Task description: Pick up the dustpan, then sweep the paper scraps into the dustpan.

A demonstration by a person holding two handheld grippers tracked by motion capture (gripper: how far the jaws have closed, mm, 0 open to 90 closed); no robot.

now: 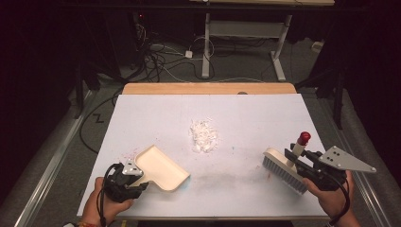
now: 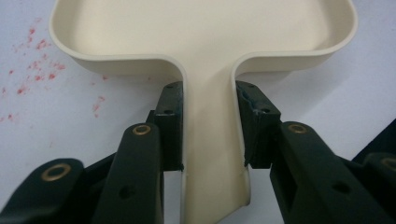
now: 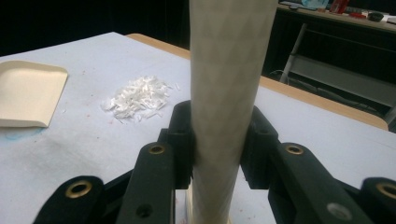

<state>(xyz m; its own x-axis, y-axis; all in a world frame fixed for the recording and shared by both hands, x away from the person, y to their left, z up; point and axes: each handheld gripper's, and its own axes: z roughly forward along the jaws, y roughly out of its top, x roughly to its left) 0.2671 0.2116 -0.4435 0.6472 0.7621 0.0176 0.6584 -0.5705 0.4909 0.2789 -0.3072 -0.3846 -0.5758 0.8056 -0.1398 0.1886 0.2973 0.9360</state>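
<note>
White paper covers the counter (image 1: pixel 246 113) we work at, with a strip of bare wood along its far edge and dark floor, cables and another desk's legs beyond. Nearest us, our left claw (image 1: pixel 128 177) is clamped on the handle of the cream dustpan (image 1: pixel 161 166); in the left gripper view its pads press both sides of that narrow handle (image 2: pixel 208 140), and the pan's tray spreads out just ahead of the claw, lying flat on the paper. Faint red specks (image 2: pixel 32 70) dot the paper to the left of the tray in that view. Our right claw (image 1: pixel 302 166) is closed around the pale handle (image 3: pixel 226 93) of the brush (image 1: pixel 283 169), which stands upright between its jaws and ends in a red tip (image 1: pixel 304 137); the bristle head sits just to the left of the claw, down on the paper. Farther out, between and ahead of both claws, lies the little heap of white shreds (image 1: pixel 204 135), well apart from the dustpan's open lip and from the brush. From the right claw, the heap (image 3: pixel 138 97) sits ahead and to the left, with the dustpan's edge (image 3: pixel 28 93) further left.
</note>
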